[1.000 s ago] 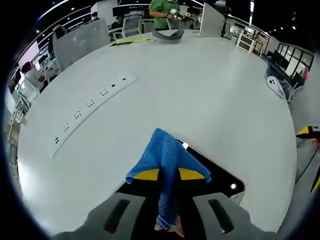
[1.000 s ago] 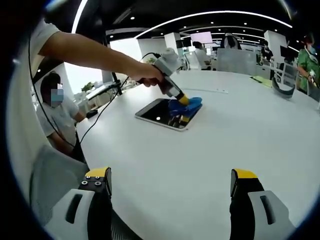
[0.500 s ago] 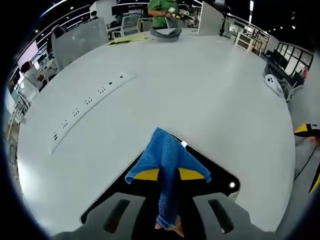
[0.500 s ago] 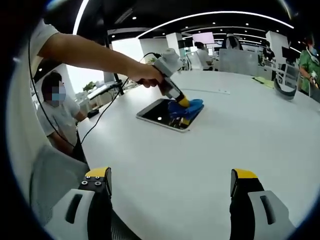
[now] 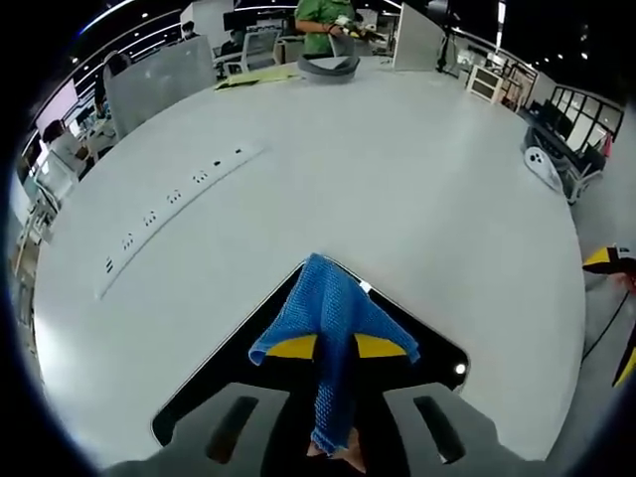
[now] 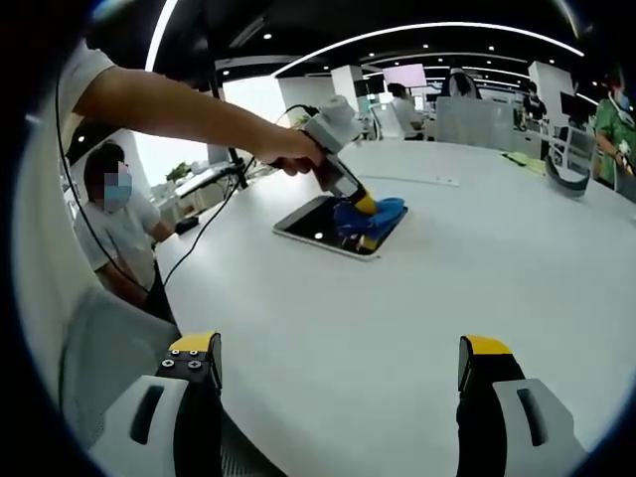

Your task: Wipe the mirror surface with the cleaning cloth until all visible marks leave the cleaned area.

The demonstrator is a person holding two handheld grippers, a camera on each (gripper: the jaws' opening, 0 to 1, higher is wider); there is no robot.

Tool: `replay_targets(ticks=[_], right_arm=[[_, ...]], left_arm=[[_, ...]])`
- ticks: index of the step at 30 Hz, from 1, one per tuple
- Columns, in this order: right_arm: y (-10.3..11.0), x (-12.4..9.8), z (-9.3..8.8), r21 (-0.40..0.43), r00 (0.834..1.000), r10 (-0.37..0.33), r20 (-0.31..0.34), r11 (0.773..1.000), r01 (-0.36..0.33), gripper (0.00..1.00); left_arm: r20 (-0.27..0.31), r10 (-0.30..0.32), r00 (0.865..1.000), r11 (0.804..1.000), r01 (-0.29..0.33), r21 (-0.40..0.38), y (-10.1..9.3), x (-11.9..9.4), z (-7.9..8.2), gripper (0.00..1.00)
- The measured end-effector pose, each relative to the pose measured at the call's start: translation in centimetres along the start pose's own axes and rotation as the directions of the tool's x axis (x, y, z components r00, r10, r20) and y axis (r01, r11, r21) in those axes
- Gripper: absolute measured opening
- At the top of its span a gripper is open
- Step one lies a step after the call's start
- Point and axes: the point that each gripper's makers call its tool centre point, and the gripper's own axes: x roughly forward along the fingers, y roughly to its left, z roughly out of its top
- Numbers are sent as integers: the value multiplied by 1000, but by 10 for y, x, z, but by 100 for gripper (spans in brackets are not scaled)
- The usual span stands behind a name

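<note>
Tongs (image 5: pixel 336 346) pinch cloth (image 5: pixel 333 318) down onto mirror (image 5: pixel 425 343).

A big white table (image 5: pixel 417 189) spans the frame, a strip of sockets (image 5: pixel 169 214) at its left. Beyond it, at top, stand office desks and chairs (image 5: pixel 258 45). Curved light strips (image 6: pixel 417 35) cross the dark ceiling.

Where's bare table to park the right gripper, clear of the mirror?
Widest free patch: the white table between the right gripper and the mirror. Also bare: the stretch beyond the mirror, right of the socket strip, up to the grey tray. Crowded: the mirror itself, where the left gripper presses the blue cloth.
</note>
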Motion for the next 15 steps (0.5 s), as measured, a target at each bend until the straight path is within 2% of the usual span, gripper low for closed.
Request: replay_targets(ticks=[15], right_arm=[[2,1,2,-7,1000,6,6,1000,-5,99]], left_arm=[[-4,-9,1000,1000,9,-9,-8,-3,-7,10]])
